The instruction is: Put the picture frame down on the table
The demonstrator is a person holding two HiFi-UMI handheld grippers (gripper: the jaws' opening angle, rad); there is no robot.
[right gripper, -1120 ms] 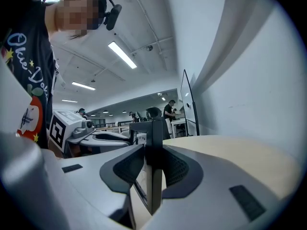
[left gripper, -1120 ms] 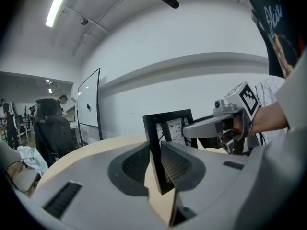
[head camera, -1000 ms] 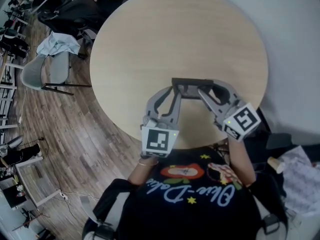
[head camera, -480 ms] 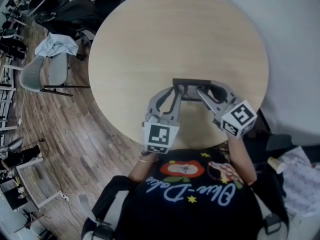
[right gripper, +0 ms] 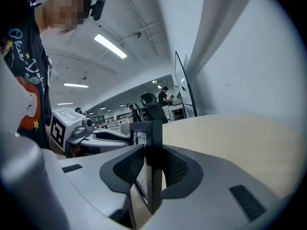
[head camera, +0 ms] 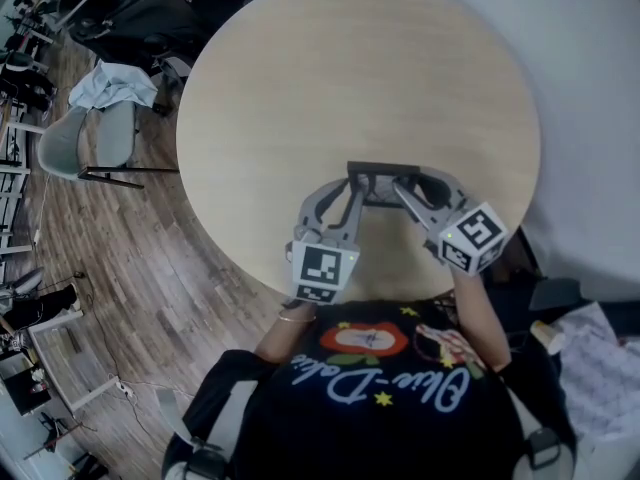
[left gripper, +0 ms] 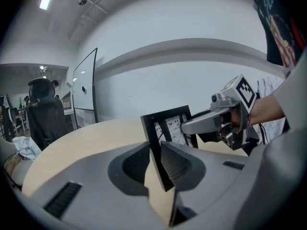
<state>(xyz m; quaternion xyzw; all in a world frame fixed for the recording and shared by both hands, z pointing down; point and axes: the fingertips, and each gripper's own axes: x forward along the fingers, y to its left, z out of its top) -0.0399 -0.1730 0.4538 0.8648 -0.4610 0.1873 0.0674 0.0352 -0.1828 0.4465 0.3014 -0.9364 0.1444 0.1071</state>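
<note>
A black picture frame [head camera: 384,174] stands upright over the near part of the round wooden table [head camera: 350,68]. My left gripper [head camera: 352,182] is shut on its left edge and my right gripper [head camera: 404,185] on its right edge. In the left gripper view the frame's edge [left gripper: 165,123] sits pinched between the ribbed pads of the left gripper [left gripper: 154,157], and the printed picture faces that camera. In the right gripper view the right gripper [right gripper: 152,171] clamps the frame's other side [right gripper: 153,143]. I cannot tell whether the frame's lower edge touches the tabletop.
A grey chair with a cloth on it [head camera: 100,128] and black office chairs [head camera: 140,13] stand on the wooden floor to the left. Papers [head camera: 600,358] lie at the right. A glass board [left gripper: 85,92] stands beyond the table's far side.
Both grippers have sunk a little toward the tabletop with the frame held between them. The grip on each side looks the same.
</note>
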